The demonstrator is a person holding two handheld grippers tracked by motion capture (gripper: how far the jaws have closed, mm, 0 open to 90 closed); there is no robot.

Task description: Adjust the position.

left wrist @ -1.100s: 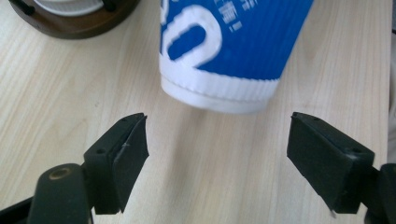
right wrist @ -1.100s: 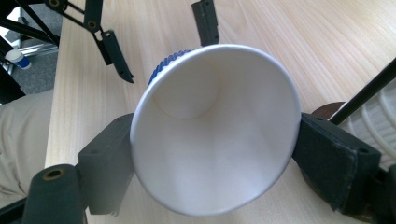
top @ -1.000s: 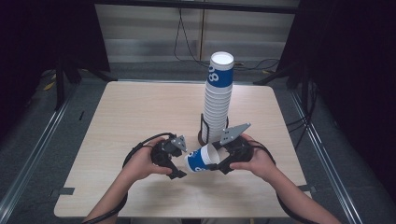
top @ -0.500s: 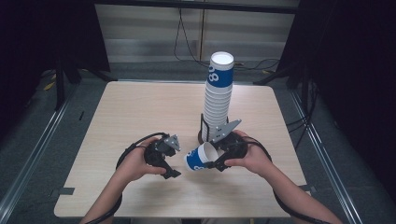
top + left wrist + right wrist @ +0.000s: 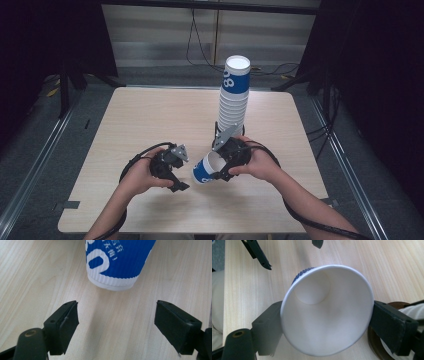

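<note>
A tall stack of blue-and-white paper cups stands on the wooden table, right of the middle. My right gripper is shut on one such cup, which lies on its side with the base toward my left gripper. From the right gripper I look into the cup's white inside, a jaw pressing on each side of the rim. My left gripper is open and its jaws have just been opening. Nothing sits between its jaws; the cup's base is just ahead.
Black cables trail from both grippers across the table's near part. The cup stack rises right behind the right hand. Dark floor and metal rails border the table on both sides. The table's left and far parts are bare wood.
The cup's base, close against the left gripper a second ago, now stands a little apart from it. The right gripper has shifted and tilted with the cup. The left hand has barely moved.
</note>
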